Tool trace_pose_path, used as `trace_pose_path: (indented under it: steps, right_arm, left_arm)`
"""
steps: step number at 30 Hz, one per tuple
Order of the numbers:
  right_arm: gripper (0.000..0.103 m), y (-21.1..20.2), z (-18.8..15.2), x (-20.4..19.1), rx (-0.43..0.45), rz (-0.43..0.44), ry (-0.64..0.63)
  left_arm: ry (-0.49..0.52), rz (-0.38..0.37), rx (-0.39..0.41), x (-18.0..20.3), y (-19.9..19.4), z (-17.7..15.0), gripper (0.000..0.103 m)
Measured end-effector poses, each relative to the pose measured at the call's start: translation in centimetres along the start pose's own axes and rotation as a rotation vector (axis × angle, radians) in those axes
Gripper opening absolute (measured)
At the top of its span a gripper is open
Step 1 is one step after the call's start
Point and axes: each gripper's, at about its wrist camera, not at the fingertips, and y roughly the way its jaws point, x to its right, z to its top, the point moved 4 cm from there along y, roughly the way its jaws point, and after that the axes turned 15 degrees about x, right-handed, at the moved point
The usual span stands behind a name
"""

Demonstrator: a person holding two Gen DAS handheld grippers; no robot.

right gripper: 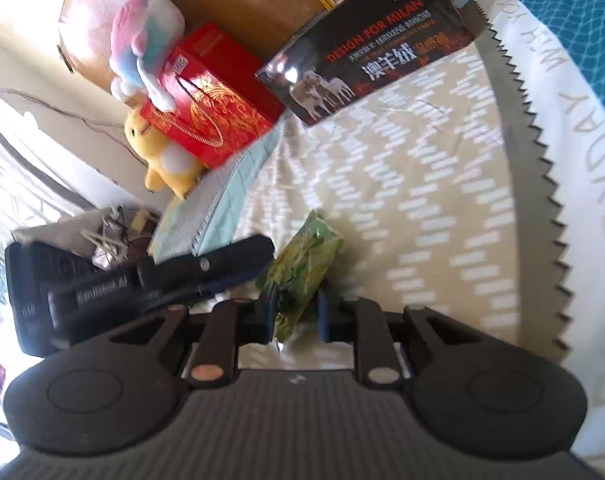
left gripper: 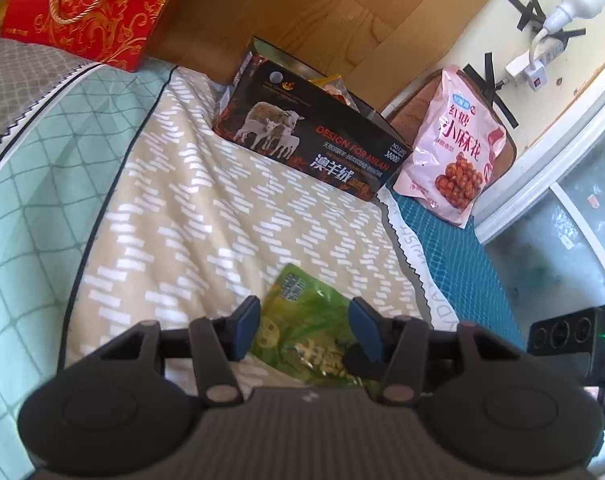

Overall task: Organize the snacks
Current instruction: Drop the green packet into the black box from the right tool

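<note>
Nearest me, my right gripper pinches the green snack packet at its near end; my left gripper stands spread around the same packet, pads not pressing. It lies on the beige patterned blanket. At twelve o'clock from it sits the black sheep-print box; at one o'clock the pink snack bag on teal bedding. At eleven o'clock sits a red gift bag. Behind, a wooden headboard.
</note>
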Motion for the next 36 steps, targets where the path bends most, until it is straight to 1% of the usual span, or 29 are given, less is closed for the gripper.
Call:
trace_pose_path:
  steps: [2,4,6,9,10,11,12,13,14,15,17,19,22,24,27,28,29,30,31,32,33,36]
  right_arm:
    - [0.022,-0.7,0.5,0.3,0.013,0.037,0.046]
    - [0.022,-1.5,1.2,1.0,0.021,0.08,0.121]
    - [0.022,-2.0,1.8,1.5,0.025,0.118,0.173]
    - [0.022,-2.4,2.9,1.8,0.032,0.171,0.221]
    - [0.022,-2.4,3.3,1.8,0.037,0.192,0.231]
    - [0.022,-2.2,3.8,1.7,0.037,0.223,0.243]
    - [0.021,-2.1,4.2,1.6,0.04,0.239,0.246]
    - [0.019,-1.8,4.9,1.4,0.045,0.233,0.228]
    - [0.019,-1.5,5.8,1.3,0.05,0.228,0.204]
    - [0.019,-1.0,6.8,1.1,0.055,0.23,0.187]
    - [0.018,0.2,9.8,0.2,0.071,0.239,0.136]
    - [0.018,2.1,13.1,-1.2,0.095,0.238,0.044]
    - [0.018,5.6,17.0,-2.8,0.111,0.209,-0.066]
    - [0.018,8.3,18.7,-3.2,0.109,0.158,-0.141]
    - [0.02,11.8,19.5,-2.9,0.1,0.083,-0.247]
    - [0.027,12.6,19.4,-2.8,0.123,0.047,-0.305]
    - [0.033,13.1,19.3,-2.7,0.141,0.013,-0.352]
    - [0.035,13.4,19.1,-2.4,0.149,-0.015,-0.39]
    - [0.04,13.5,19.0,-2.4,0.157,-0.039,-0.413]
    - [0.04,13.1,18.8,-2.4,0.179,-0.066,-0.43]
    - [0.04,12.5,18.7,-2.3,0.208,-0.075,-0.434]
    - [0.04,8.5,18.3,-2.9,0.323,-0.051,-0.426]
  left_arm:
    - [-0.048,-0.028,-0.013,-0.5,-0.3,0.3,0.049]
    - [-0.093,-0.062,0.004,-1.1,-1.0,1.0,0.051]
    - [-0.126,-0.082,0.027,-1.2,-1.6,1.8,0.056]
    - [-0.142,-0.129,0.013,-0.4,-1.4,2.4,0.057]
    - [-0.138,-0.139,0.003,0.0,-1.1,2.4,0.054]
    - [-0.136,-0.152,-0.009,0.4,-0.8,2.5,0.047]
    - [-0.142,-0.171,-0.016,0.8,-0.5,2.5,0.036]
    - [-0.143,-0.169,-0.016,1.1,-0.1,2.9,0.032]
    - [-0.128,-0.154,-0.011,1.4,0.2,3.5,0.019]
    - [-0.1,-0.141,-0.006,1.7,0.5,4.2,0.014]
    - [-0.068,-0.135,0.009,2.3,1.6,6.3,0.014]
    - [-0.016,-0.117,0.037,3.2,2.9,8.8,0.014]
    - [0.097,-0.039,0.095,4.3,5.5,12.4,0.014]
    - [0.135,0.024,0.114,4.2,7.7,14.0,0.014]
    - [0.171,0.113,0.114,3.3,10.9,15.2,0.015]
    - [0.183,0.137,0.118,3.1,11.6,15.4,0.016]
    - [0.194,0.165,0.127,3.0,12.2,15.6,0.021]
    - [0.206,0.181,0.132,3.0,12.5,15.6,0.028]
    - [0.213,0.19,0.133,3.0,12.7,15.5,0.031]
    - [0.218,0.198,0.136,3.1,12.7,15.4,0.033]
    - [0.226,0.199,0.143,3.1,12.3,15.2,0.033]
    - [0.257,0.2,0.194,3.6,10.3,14.7,0.033]
